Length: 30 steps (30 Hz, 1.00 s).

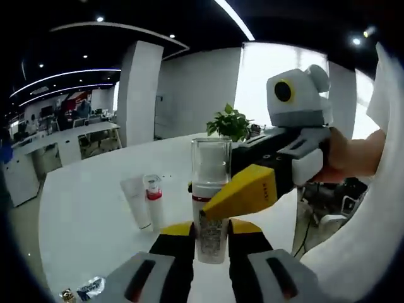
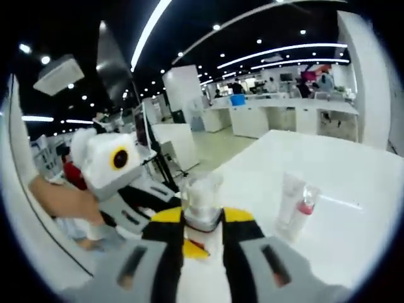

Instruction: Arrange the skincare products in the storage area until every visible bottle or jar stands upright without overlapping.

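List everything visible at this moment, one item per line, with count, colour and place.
pump bottle: 1, white with clear cap, upright between both grippers' jaws
white tube: 1, white, standing on the table beside the bottle with red collar
bottle with red collar: 1, clear cap, red band, upright on the table
potted plant: 1, green, far side of the table
table: 1, white, under everything
wrapper: 1, shiny, near table edge
left gripper: yellow and black jaws, closed on the pump bottle
right gripper: yellow and black jaws, around the pump bottle's top
hand: 1, holding the right gripper
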Available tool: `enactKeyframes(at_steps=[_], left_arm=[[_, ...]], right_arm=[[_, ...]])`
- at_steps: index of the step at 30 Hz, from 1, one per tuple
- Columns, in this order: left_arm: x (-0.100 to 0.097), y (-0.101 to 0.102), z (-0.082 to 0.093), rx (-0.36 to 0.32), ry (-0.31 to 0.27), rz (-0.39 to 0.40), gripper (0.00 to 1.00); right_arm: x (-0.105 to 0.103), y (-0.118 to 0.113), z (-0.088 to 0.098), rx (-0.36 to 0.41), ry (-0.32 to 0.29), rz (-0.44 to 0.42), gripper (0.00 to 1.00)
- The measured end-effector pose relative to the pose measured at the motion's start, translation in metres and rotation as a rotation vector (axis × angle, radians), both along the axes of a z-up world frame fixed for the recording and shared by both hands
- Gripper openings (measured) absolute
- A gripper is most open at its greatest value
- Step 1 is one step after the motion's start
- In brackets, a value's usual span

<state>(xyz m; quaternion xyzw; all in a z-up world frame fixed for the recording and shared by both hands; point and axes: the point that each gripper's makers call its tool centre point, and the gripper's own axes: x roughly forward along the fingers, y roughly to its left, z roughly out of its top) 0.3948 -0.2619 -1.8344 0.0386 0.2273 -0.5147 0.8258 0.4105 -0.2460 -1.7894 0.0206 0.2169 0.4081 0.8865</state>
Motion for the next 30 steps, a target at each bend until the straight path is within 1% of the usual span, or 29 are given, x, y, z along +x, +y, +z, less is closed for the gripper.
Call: enactKeyframes(at_steps=[1,3,8,9,11,12,14,16,18,19,21,22,23,24,26,27,28,30], left_arm=[[0.002,0.002,-0.001,0.002,-0.015,-0.012,0.18],[0.005,0.006,-0.002,-0.01,-0.027,-0.02,0.19],[0.014,0.016,-0.007,-0.012,-0.027,-0.021,0.21],[0.017,0.029,-0.02,0.061,-0.024,-0.02,0.21],[0.018,0.034,-0.024,0.079,-0.021,-0.012,0.24],[0.02,0.042,-0.027,0.087,-0.023,0.001,0.25],[0.024,0.055,-0.026,0.062,-0.02,0.041,0.28],[0.026,0.063,-0.025,0.03,-0.002,0.075,0.29],[0.025,0.084,-0.031,0.03,0.016,0.094,0.3],[0.022,0.093,-0.033,0.035,0.015,0.095,0.3],[0.021,0.096,-0.034,0.038,0.015,0.095,0.3],[0.015,0.122,-0.04,0.064,0.008,0.088,0.3],[0.014,0.125,-0.041,0.066,0.006,0.088,0.3],[0.014,0.138,-0.044,0.076,0.012,0.091,0.3],[0.015,0.152,-0.045,0.076,0.022,0.103,0.3],[0.016,0.159,-0.046,0.074,0.027,0.11,0.3],[0.016,0.162,-0.046,0.071,0.028,0.113,0.3],[0.017,0.17,-0.046,0.064,0.03,0.116,0.3]], right_arm=[[0.001,0.003,-0.001,-0.003,-0.001,-0.003,0.19],[0.004,0.005,-0.001,-0.012,-0.015,-0.013,0.19],[0.015,0.015,-0.007,-0.013,-0.006,-0.077,0.18],[0.023,0.019,-0.013,-0.035,-0.015,-0.115,0.18],[0.025,0.022,-0.015,-0.036,-0.01,-0.122,0.18],[0.03,0.023,-0.018,-0.039,-0.011,-0.146,0.19],[0.038,0.023,-0.025,-0.067,-0.017,-0.174,0.19],[0.044,0.021,-0.031,-0.073,-0.011,-0.21,0.19],[0.061,0.014,-0.047,-0.06,0.008,-0.309,0.19],[0.067,0.012,-0.054,-0.06,0.007,-0.338,0.19],[0.07,0.011,-0.057,-0.07,-0.003,-0.345,0.19],[0.083,0.007,-0.078,-0.094,0.006,-0.408,0.19],[0.085,0.006,-0.08,-0.092,0.006,-0.423,0.19],[0.091,0.004,-0.088,-0.102,0.011,-0.451,0.19],[0.098,0.0,-0.095,-0.109,0.008,-0.489,0.19],[0.103,-0.004,-0.102,-0.138,-0.001,-0.505,0.19],[0.108,-0.008,-0.11,-0.145,0.008,-0.536,0.19],[0.114,-0.013,-0.117,-0.154,-0.002,-0.56,0.19]])
